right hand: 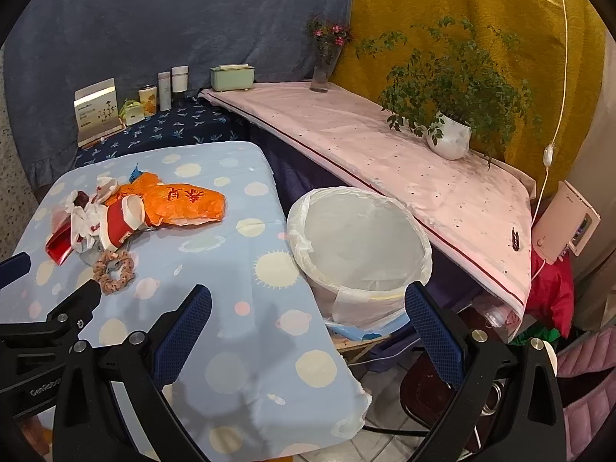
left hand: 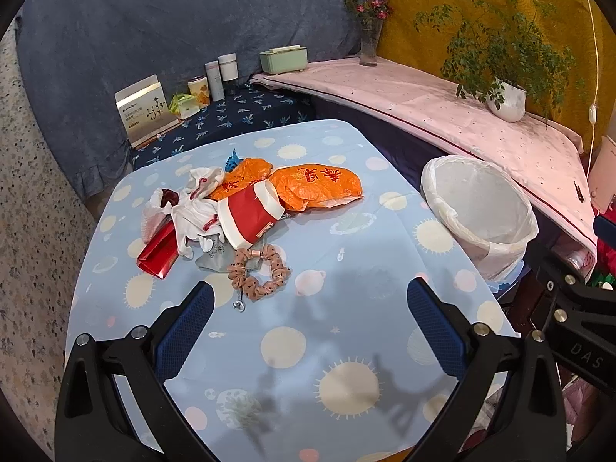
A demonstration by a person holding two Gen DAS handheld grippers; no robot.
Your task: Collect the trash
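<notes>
The trash lies in one loose heap on the far left part of the table (left hand: 346,346): an orange plastic bag (left hand: 319,184), a red and white paper cup (left hand: 250,217) on its side, crumpled white wrapping (left hand: 192,211), a flat red packet (left hand: 158,252) and, nearest to me, a spotted hair scrunchie (left hand: 258,271). I think everything was put together so that I can take one piece after another. The bin (right hand: 362,246) with a white liner stands just beside the right edge of the table, lower than the top, and it looks empty, so nothing is collected yet.

My left claw (left hand: 310,331) is wide open and holds nothing; it hovers over the bare cloth, and the scrunchie is just ahead of its left finger. My right claw (right hand: 308,338) is also spread open and empty, over the table edge with the bin directly in front, well apart from the heap.
</notes>
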